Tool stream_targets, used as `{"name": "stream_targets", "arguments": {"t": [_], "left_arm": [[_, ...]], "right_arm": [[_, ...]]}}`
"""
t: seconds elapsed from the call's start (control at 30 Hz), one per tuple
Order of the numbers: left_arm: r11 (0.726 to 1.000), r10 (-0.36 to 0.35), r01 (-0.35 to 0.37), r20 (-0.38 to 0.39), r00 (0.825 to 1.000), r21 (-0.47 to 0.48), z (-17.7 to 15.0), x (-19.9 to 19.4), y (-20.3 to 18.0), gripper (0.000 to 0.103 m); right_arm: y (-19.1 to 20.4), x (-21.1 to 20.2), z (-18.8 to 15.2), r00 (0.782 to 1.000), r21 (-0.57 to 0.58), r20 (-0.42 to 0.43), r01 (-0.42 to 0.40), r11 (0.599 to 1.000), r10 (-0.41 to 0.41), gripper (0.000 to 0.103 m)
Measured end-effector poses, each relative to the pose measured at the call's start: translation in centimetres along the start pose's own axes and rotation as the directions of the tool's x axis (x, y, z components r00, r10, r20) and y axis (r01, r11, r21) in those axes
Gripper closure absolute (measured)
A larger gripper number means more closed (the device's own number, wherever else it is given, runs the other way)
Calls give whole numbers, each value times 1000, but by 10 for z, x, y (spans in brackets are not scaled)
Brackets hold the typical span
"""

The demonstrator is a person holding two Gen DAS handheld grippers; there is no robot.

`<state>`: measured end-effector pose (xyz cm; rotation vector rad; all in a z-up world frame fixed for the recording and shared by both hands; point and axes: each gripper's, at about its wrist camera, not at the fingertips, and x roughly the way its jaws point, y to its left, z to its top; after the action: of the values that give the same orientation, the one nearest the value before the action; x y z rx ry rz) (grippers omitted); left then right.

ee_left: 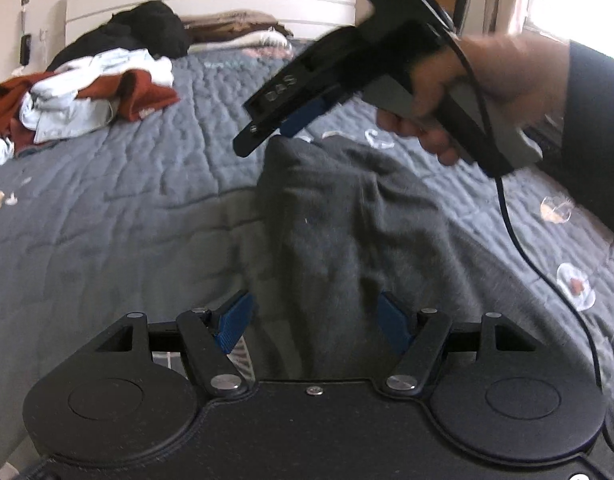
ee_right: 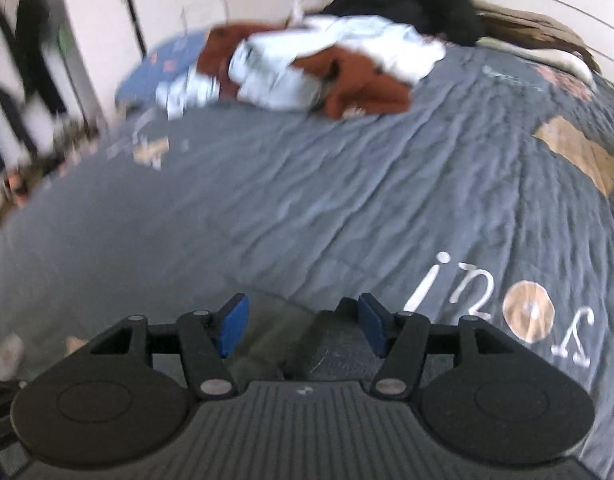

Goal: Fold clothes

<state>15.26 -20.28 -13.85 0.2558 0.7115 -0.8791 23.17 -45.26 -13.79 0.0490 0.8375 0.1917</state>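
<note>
Dark grey garment (ee_left: 347, 216) lies rumpled on the bed (ee_left: 119, 200), soft, limp and light by the look, sure to sag wherever it's lifted. Left claw (ee_left: 313, 326) gapes wide over its near end, holding nothing; right claw (ee_left: 291, 124) hovers at the far corner, parted in its own view. A hem corner looks the best hold.

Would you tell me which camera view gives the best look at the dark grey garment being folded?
The left wrist view: the dark grey garment fills the middle of the frame, stretching from the left gripper to the right gripper at its far corner. The right wrist view shows only a blurred grey patch between its fingers.
</note>
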Motion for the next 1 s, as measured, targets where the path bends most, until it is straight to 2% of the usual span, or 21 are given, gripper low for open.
{"name": "stream_targets", "arguments": {"t": [0.2,0.27,0.3,0.33,0.37,0.4,0.43,0.5,0.57,0.67,0.77,0.87,0.93,0.97,1.0], "left_arm": [[1000,-2,2,-62,998,6,-7,12,-6,36],[1000,-5,5,-71,997,4,-8,13,-6,38],[1000,-10,10,-73,997,1,-9,13,-6,40],[1000,-16,16,-74,997,-2,-9,13,-6,47],[1000,-27,27,-79,996,-8,-9,13,-6,53],[999,-45,43,-90,995,-16,-10,14,-6,68],[998,-57,55,-103,993,-17,-11,15,-6,74],[997,-79,77,-129,989,-16,-12,17,-7,80],[995,-99,96,-149,984,-25,-13,16,-6,87],[993,-115,113,-153,981,-23,-10,10,-5,88],[994,-108,106,-143,984,-19,-12,9,-4,88],[995,-97,98,-142,985,3,-11,8,-7,85],[995,-100,100,-125,987,-2,-7,4,-4,79],[994,-106,106,-105,989,-13,-4,1,-1,76],[994,-109,107,-85,990,-27,-1,-2,2,68]], "right_arm": [[37,41,12,982,-210,-162,57,976,-92,44],[41,48,7,973,-271,-186,84,959,-138,51],[42,52,4,969,-282,-192,100,954,-158,69],[41,54,3,965,-272,-195,117,955,-174,82],[38,54,3,967,-240,-183,130,962,-176,85],[35,53,3,969,-205,-171,141,969,-178,91],[28,49,5,975,-128,-155,137,982,-157,95],[13,42,12,986,23,-107,131,991,-127,96],[2,38,17,989,110,-63,142,984,-136,96],[-17,33,24,990,288,9,130,949,-138,97],[-36,51,24,989,364,-4,139,921,-147,96],[-42,62,18,986,359,2,153,921,-165,93],[-48,52,18,993,415,21,96,905,-115,89],[-47,44,20,994,406,37,77,910,-101,88],[-47,36,23,995,396,53,59,916,-88,85]]}}
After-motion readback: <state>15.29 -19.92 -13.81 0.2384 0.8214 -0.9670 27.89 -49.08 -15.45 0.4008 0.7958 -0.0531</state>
